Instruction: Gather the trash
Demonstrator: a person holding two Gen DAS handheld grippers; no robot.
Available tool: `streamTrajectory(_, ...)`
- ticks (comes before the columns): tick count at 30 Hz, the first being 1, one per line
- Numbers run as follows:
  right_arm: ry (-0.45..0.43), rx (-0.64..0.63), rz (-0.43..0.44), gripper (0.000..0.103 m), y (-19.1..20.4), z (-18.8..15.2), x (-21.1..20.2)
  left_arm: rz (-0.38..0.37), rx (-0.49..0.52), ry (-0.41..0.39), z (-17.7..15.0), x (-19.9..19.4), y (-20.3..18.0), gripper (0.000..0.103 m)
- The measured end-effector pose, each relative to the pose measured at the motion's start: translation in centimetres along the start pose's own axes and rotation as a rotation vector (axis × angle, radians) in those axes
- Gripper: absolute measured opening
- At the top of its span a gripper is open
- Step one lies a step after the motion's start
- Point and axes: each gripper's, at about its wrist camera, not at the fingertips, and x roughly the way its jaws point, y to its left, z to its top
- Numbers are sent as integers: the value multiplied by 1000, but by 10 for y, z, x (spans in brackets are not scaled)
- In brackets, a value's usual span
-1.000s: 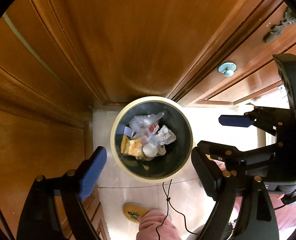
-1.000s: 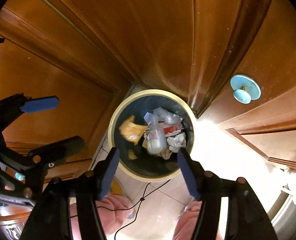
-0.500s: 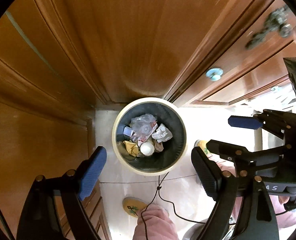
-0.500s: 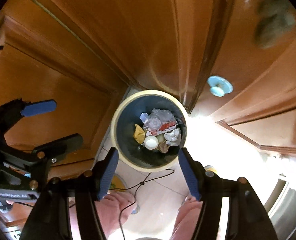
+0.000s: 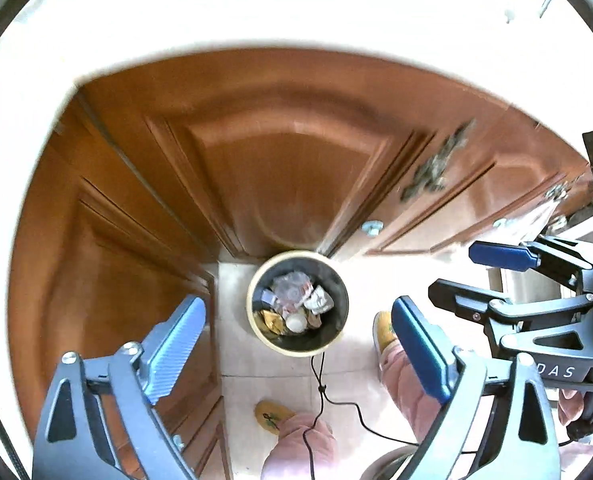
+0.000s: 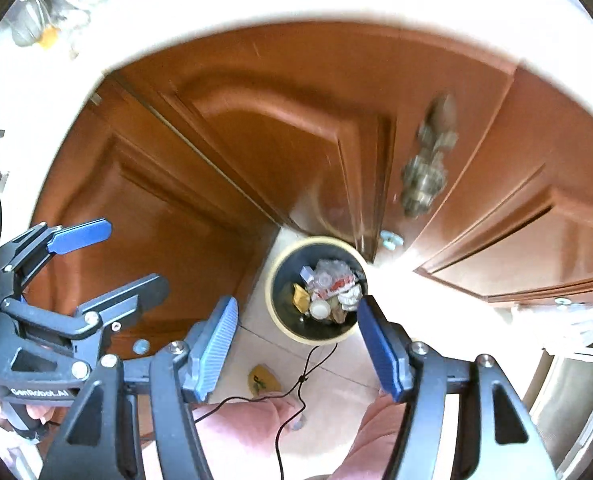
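Note:
Far below on the tiled floor stands a round bin (image 5: 252, 300) with a cream rim and dark inside. It holds trash (image 5: 292, 300): crumpled clear plastic, white paper, a yellow wrapper and a white cup. My left gripper (image 5: 298, 306) hangs high over it, jaws opening, with nothing between the blue pads. My right gripper (image 6: 296, 306) is also high above the bin (image 6: 270, 292), open and empty. Each gripper shows in the other's view: the right gripper (image 5: 472, 276) at the right edge, the left gripper (image 6: 124, 258) at the left edge.
Brown wooden cabinet doors (image 5: 280, 168) rise behind the bin under a white countertop edge (image 5: 296, 20). An ornate metal handle (image 6: 428, 172) and a pale blue knob (image 6: 390, 238) sit on the doors. A black cable (image 5: 320, 384), pink trouser legs (image 5: 408, 384) and yellow slippers (image 5: 272, 416) lie below.
Both grippers have risen well above the bin, which now looks much smaller. The white countertop edge has come into view. The left jaws stand a little wider.

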Motion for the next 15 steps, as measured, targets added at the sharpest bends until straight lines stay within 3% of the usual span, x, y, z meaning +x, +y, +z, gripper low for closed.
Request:
streamTrajectory(8,-87,-13,4,63,23,15,-76,36,-11,-79,27,-85,1,97)
streamTrajectory(15,-174,-48,-31,63,37,26,-135,62,-23,-107,42,-136,-9,97)
